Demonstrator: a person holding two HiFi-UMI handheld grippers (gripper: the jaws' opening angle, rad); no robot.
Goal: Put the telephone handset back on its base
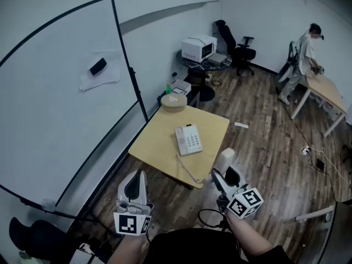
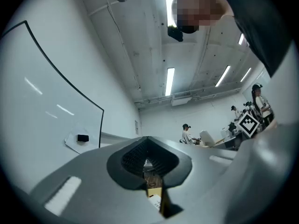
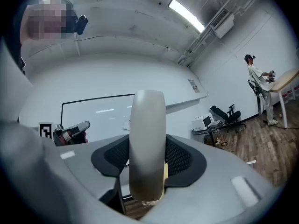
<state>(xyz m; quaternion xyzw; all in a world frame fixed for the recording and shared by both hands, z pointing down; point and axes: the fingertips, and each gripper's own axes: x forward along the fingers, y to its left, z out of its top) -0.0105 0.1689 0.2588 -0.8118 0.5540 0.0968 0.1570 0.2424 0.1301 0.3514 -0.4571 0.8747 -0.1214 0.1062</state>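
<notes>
The white telephone base [image 1: 188, 139] with its keypad lies in the middle of a small yellow table [image 1: 159, 142]. Its curly cord [image 1: 188, 170] runs off the table's near edge toward me. My right gripper [image 1: 220, 176] is held near the table's near right corner, shut on the pale handset [image 1: 226, 158], which sticks up out of the jaws. In the right gripper view the handset [image 3: 147, 143] stands upright between the dark pads [image 3: 180, 155]. My left gripper [image 1: 137, 176] hovers off the table's near left edge, jaws together and holding nothing, as its own view [image 2: 148, 148] shows.
A large whiteboard [image 1: 55, 109] leans along the left, its frame close to the table. A round beige object [image 1: 174, 101] sits at the table's far corner. Beyond are a microwave [image 1: 199, 47], an office chair [image 1: 239, 48] and a person [image 1: 304, 56] at another table. Cables [image 1: 311, 152] lie on the wooden floor.
</notes>
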